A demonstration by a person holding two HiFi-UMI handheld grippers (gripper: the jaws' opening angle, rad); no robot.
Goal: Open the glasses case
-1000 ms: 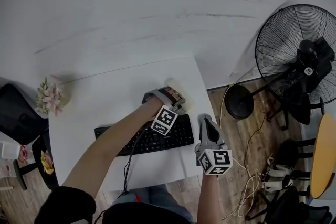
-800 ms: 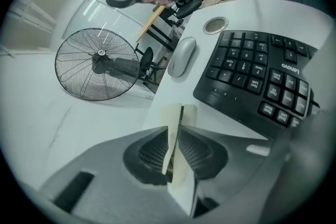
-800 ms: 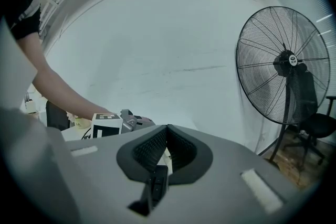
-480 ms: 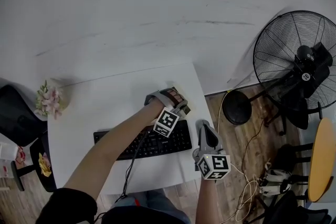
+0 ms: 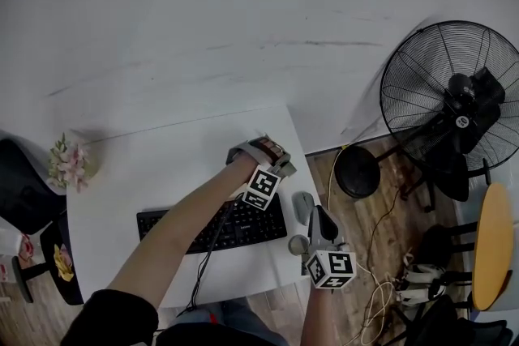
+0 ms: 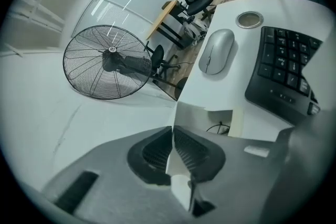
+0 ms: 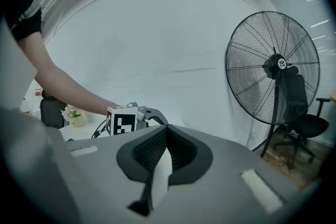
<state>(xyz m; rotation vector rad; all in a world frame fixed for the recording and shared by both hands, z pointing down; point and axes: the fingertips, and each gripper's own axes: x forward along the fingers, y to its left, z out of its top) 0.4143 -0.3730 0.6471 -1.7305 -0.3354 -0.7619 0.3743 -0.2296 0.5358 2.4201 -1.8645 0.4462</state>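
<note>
Office corner, seen from a head camera looking steeply down. White wall (image 5: 203, 4) fills the upper half, and wooden floor (image 5: 381, 198) shows to the right. Large black pedestal fan (image 5: 454, 93) stands at 3 o'clock. White desk (image 5: 146, 166) sits at 8 o'clock, smooth and mostly bare. Black keyboard (image 5: 235, 227) lies near its front edge, with a grey mouse (image 5: 302, 207) just beside it at 3 o'clock.

Left tool (image 6: 172, 150) hovers by the desk's right edge, at 1 o'clock from the keyboard. Its jaws have just been closing and are now clenched together with nothing between them. Right tool (image 7: 165, 152), at 5 o'clock off the desk's front corner, is likewise clenched on nothing.

Glasses case: not identifiable in any view (a brown banded shape (image 5: 268, 148) beside the left tool is too small to tell), so its place is unknown. It is probably light, stiff-shelled and smooth, so likely to slide. Pinning the base with one tool and lifting the lid's lip opposite the hinge looks safest.
</note>
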